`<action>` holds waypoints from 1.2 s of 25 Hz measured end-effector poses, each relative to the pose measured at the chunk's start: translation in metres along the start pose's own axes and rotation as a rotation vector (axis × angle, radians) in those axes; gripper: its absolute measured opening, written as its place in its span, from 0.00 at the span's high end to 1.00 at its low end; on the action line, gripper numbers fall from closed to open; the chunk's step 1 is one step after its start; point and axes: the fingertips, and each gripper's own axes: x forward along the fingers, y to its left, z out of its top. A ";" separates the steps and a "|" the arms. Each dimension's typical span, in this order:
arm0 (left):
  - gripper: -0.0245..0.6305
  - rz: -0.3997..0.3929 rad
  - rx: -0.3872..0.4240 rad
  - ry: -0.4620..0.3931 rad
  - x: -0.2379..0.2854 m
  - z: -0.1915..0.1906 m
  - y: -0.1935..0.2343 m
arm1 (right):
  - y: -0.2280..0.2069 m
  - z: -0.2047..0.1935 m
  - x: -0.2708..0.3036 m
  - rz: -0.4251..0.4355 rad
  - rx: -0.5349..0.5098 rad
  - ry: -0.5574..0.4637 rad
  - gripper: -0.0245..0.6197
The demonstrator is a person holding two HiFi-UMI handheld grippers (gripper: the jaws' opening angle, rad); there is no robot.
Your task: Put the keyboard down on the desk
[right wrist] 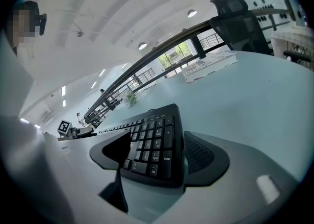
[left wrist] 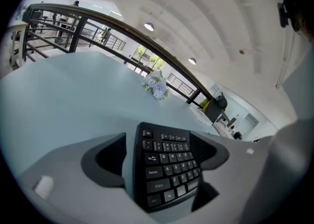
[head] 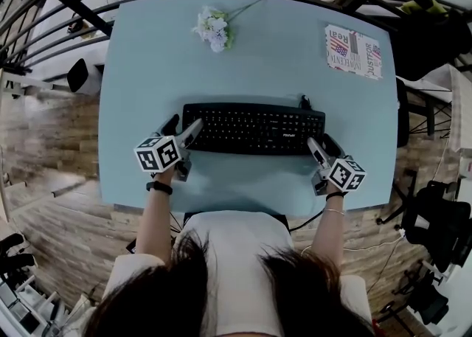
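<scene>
Hair (head: 221, 291) and a pale top fill the bottom of the head view, and both forearms reach out over the pale blue desk (head: 140, 70). On it, near the front edge and square to it, the black keyboard (head: 254, 127) appears to lie flat, as the task wants, though a slight lift cannot be ruled out. The left gripper (head: 184, 130) has its jaws spread wide around the keyboard's left end, and the right gripper (head: 323, 145) brackets the right end in the same way. In each gripper view a thin pale strip shows between the keyboard's edge and one jaw, so neither looks clamped tight. I judge the keyboard to be a stiff, light plastic slab, long enough to sag or twist if taken by one end only. Its smooth edges could slip, and the keys should not be pressed, so the short ends, one per gripper, seem the right hold. A cable (head: 302, 99) leaves the rear edge and may drag. "Enter", "PgDn" and "Del" can be read on the right-hand keys, while the small white brand mark at the front right is too small to read. A printed card (head: 354, 51) with flags reads "Real", and a flower sprig (head: 214, 29) lies well apart.
</scene>
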 end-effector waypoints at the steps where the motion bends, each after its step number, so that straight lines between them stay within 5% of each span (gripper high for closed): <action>1: 0.30 -0.004 0.019 -0.008 -0.001 0.002 -0.002 | 0.001 0.002 -0.002 -0.005 -0.008 -0.013 0.45; 12: 0.30 -0.022 0.127 -0.069 -0.027 0.022 -0.027 | 0.035 0.026 -0.026 0.011 -0.130 -0.112 0.45; 30: 0.32 -0.111 0.320 -0.323 -0.105 0.074 -0.121 | 0.151 0.090 -0.078 0.150 -0.435 -0.314 0.56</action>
